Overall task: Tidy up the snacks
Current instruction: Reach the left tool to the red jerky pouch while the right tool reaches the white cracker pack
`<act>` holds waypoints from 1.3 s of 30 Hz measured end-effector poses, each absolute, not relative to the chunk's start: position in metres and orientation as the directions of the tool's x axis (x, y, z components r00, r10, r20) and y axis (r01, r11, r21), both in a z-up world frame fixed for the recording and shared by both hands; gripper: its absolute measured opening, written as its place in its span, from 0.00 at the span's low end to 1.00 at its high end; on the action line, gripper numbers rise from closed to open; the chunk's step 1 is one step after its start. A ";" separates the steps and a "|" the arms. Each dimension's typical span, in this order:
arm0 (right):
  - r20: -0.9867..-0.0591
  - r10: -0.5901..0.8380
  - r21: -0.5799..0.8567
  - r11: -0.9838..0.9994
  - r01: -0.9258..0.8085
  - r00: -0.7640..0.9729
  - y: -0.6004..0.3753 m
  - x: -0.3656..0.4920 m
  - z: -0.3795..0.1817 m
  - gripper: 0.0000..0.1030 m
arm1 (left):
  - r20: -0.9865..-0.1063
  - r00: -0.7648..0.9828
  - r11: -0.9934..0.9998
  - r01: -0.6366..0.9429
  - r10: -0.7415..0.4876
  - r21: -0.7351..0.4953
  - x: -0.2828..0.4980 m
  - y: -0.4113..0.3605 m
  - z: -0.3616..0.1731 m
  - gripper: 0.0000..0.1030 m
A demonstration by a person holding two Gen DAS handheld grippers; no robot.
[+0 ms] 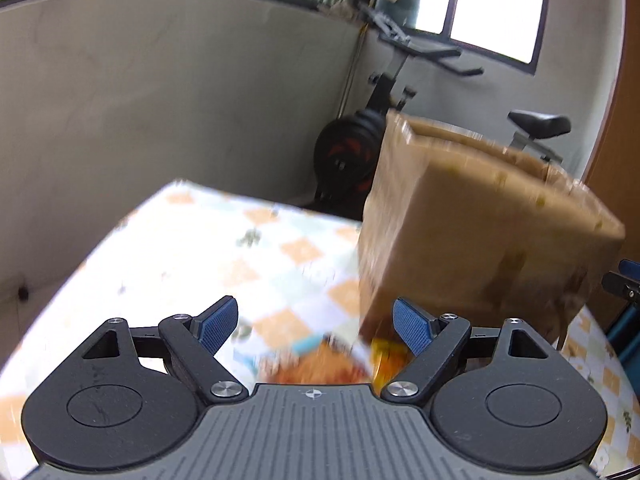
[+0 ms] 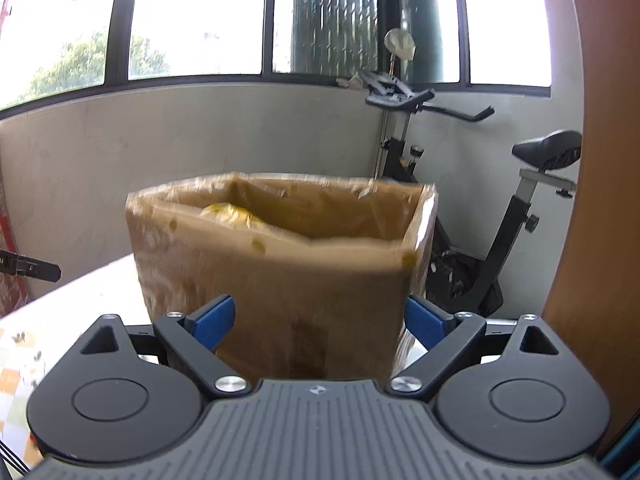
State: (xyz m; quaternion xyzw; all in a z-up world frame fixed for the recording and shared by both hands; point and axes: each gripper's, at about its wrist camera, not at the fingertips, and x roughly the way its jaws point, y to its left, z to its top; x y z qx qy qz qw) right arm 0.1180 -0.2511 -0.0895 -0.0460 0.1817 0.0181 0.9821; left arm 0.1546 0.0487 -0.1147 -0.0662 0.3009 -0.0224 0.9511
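An open brown cardboard box [image 1: 480, 220] stands on the table [image 1: 192, 248] with an orange-checked cloth. My left gripper [image 1: 316, 322] is open, just above blurred orange and yellow snack packets [image 1: 320, 364] lying at the box's near left corner. In the right wrist view the box [image 2: 288, 264] fills the middle, with a yellow packet [image 2: 236, 214] inside it. My right gripper [image 2: 320, 320] is open and empty, close in front of the box wall. Both views are motion-blurred.
An exercise bike [image 2: 480, 208] stands behind the table by the grey wall and windows; it also shows in the left wrist view [image 1: 384, 120]. A wooden panel [image 2: 592, 200] is at the right. The other gripper's tip [image 1: 624, 284] shows at the right edge.
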 end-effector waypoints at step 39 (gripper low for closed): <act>-0.645 0.116 -0.102 0.966 -0.236 0.755 -0.237 0.090 -0.212 0.81 | -0.734 0.661 0.984 0.043 -0.157 -0.172 0.091 0.045 -0.200 0.76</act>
